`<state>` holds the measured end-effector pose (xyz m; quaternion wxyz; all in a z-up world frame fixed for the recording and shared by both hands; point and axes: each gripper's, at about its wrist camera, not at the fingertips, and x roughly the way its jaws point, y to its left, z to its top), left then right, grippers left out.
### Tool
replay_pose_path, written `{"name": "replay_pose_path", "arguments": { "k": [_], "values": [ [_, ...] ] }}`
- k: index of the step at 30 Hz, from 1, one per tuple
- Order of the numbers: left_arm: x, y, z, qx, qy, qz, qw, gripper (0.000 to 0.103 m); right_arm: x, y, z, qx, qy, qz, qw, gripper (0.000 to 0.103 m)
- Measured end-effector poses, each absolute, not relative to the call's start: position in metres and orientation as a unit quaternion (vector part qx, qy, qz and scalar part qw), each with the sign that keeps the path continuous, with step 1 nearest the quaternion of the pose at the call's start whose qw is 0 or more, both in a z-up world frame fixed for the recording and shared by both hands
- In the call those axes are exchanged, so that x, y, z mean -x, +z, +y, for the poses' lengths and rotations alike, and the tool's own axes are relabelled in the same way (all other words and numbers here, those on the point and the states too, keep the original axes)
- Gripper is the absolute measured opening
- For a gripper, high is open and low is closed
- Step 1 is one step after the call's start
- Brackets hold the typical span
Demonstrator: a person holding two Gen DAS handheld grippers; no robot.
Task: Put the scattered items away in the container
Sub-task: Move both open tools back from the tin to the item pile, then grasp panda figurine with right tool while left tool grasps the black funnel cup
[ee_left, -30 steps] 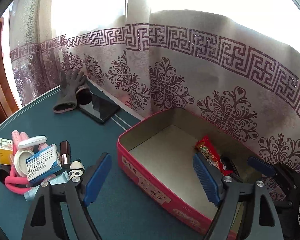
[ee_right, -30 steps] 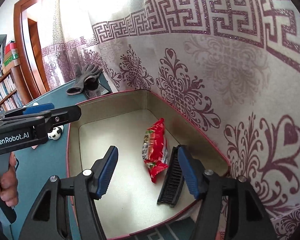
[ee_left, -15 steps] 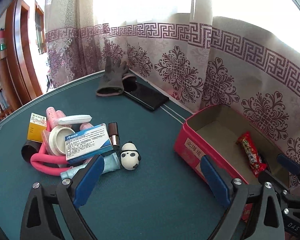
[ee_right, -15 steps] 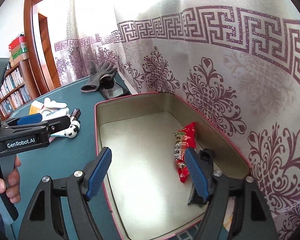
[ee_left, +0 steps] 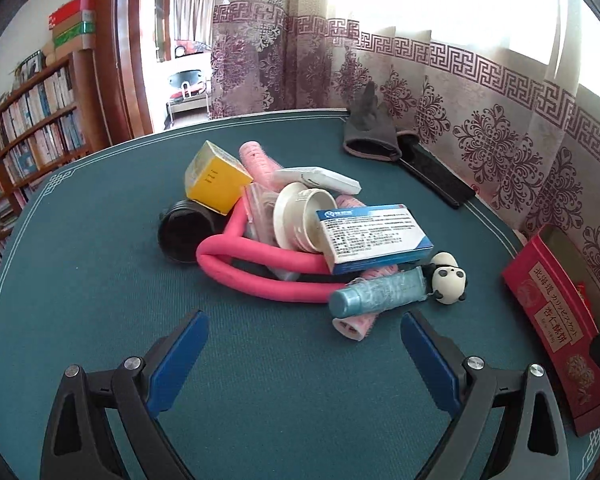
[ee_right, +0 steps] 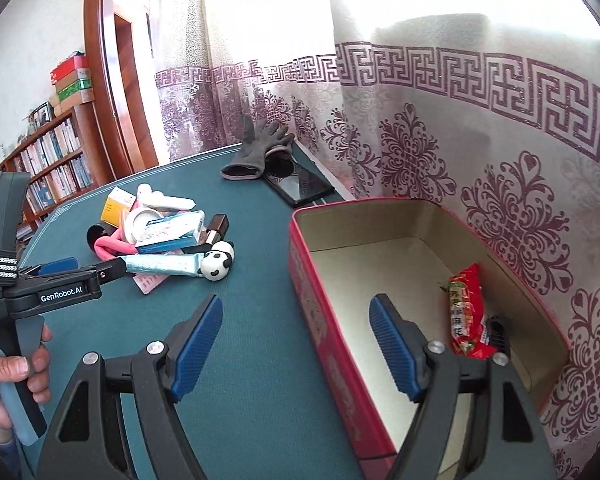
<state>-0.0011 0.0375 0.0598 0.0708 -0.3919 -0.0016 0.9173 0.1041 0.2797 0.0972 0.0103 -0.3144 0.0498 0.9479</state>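
Note:
A heap of scattered items lies on the green table: a yellow box (ee_left: 216,178), a pink foam tube (ee_left: 260,276), a white jar (ee_left: 300,216), a blue-and-white medicine box (ee_left: 374,236), a teal tube (ee_left: 380,294) and a panda toy (ee_left: 448,278). My left gripper (ee_left: 302,320) stands open just short of the heap, nothing between its fingers. The red tin (ee_right: 324,300) sits to the right and holds a red snack packet (ee_right: 466,308) and a black comb (ee_right: 498,330). My right gripper (ee_right: 296,302) hangs open and empty above the tin's near left wall.
A grey glove (ee_left: 370,136) and a black phone (ee_left: 436,178) lie at the table's far edge, against the patterned curtain (ee_right: 420,152). Bookshelves (ee_left: 32,128) stand beyond the table on the left. A person's hand (ee_right: 8,368) grips the left gripper's handle.
The left gripper swung left from over the tin to face the heap, and its jaws widened. The right gripper drew back out of the tin, and its jaws widened too.

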Motion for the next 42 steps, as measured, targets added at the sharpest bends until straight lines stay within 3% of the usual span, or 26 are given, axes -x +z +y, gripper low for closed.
{"name": "replay_pose_path", "arguments": {
  "k": [12, 16, 19, 24, 29, 42],
  "values": [
    [0.015, 0.035, -0.006, 0.414, 0.909, -0.032, 0.050, 0.098, -0.045, 0.087, 0.216, 0.337, 0.939, 0.039, -0.060, 0.079],
    [0.018, 0.028, -0.007, 0.419, 0.906, -0.033, 0.051, 0.098, -0.016, 0.075, 0.209, 0.358, 0.932, 0.034, -0.049, 0.064],
    [0.020, 0.024, -0.010, 0.422, 0.905, -0.038, 0.051, 0.098, 0.005, 0.066, 0.210, 0.371, 0.928, 0.028, -0.027, 0.057],
    [0.024, 0.021, -0.017, 0.427, 0.902, -0.048, 0.047, 0.098, 0.032, 0.049, 0.211, 0.393, 0.919, 0.028, -0.018, 0.054],
    [0.032, 0.021, -0.027, 0.431, 0.899, -0.061, 0.039, 0.098, 0.042, 0.032, 0.213, 0.412, 0.909, 0.050, -0.035, 0.037],
    [0.095, 0.049, -0.059, 0.404, 0.908, -0.112, -0.013, 0.098, 0.032, 0.031, 0.207, 0.394, 0.914, 0.062, -0.070, 0.036]
  ]
}}
